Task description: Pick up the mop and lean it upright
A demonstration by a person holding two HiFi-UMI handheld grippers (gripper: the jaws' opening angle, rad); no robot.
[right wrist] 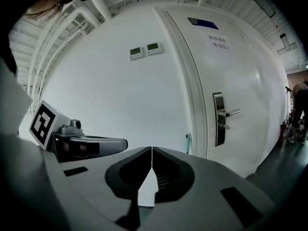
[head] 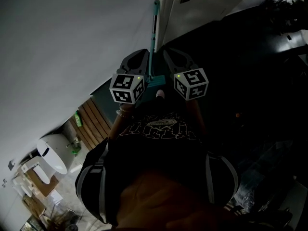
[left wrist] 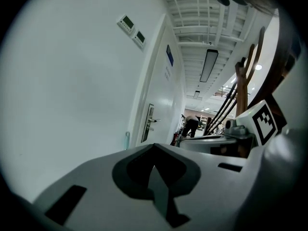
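Flanking the mop (head: 153, 37), we are holding left gripper (left wrist: 154, 150) and right gripper (right wrist: 152, 153) clenched empty, its pole pointing ahead between them.

I hold my left gripper (head: 141, 57) and my right gripper (head: 172, 57) out ahead of my chest. They sit side by side and near each other, level with one another, both pointing forward and slightly downward. Each has its marker cube at the end nearest me. My left jaws are closed tight with nothing between them, and my right jaws meet along a thin seam, also empty. My left forearm (head: 120, 118) runs back from under its cube toward my body.
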